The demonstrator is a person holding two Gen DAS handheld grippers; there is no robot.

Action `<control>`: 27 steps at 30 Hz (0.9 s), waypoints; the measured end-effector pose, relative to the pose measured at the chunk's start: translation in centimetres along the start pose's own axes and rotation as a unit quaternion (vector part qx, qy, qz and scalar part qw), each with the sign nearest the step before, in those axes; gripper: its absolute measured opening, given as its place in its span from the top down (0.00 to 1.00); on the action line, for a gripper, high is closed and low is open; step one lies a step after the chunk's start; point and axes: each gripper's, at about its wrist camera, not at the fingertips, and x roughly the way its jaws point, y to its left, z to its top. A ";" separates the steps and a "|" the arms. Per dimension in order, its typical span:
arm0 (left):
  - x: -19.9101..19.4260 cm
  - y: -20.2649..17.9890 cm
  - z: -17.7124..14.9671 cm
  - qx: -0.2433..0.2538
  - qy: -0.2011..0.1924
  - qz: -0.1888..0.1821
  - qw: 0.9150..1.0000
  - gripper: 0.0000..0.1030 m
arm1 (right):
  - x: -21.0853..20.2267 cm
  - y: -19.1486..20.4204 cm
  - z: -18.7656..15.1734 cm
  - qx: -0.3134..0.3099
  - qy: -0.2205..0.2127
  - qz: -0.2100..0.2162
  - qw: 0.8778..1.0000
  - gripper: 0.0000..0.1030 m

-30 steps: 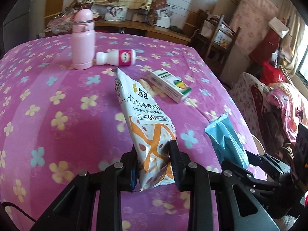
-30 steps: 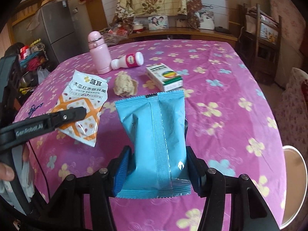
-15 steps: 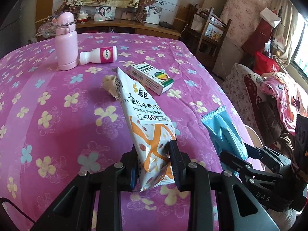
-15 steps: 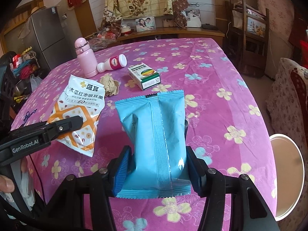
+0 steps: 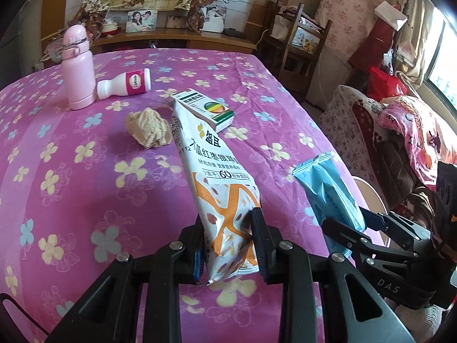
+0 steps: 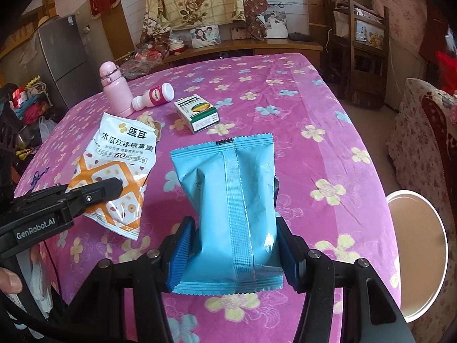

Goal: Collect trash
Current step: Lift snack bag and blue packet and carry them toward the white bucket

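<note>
The left claw [image 5: 228,243] is clamped on the lower end of a white and orange snack bag [image 5: 220,183], which stands up from between its fingers above the table [image 5: 85,188]. The right claw [image 6: 234,254] is clamped across a blue packet [image 6: 228,200], squeezing its lower part inward, and the packet likewise rises clear of the purple flowered cloth. In the left view the blue packet [image 5: 328,191] shows just to the right of the snack bag, near the table's right edge; in the right view the snack bag [image 6: 120,168] hangs to the left, gripped by the other tool. Farther back on the table lie a crumpled paper ball [image 5: 148,127], a small green and white box [image 5: 205,108], a white bottle on its side [image 5: 125,85] and an upright pink flask [image 5: 78,68], the bottle's neck touching the flask. A round white bin [image 6: 417,260] sits on the floor by the table's right edge. A fingertip [image 6: 8,281] shows at the left margin.
</note>
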 end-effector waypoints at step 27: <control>3.0 -9.3 -0.1 0.067 0.026 -0.043 0.997 0.70 | -3.4 -9.0 -2.0 0.075 -0.015 -0.045 0.996 0.43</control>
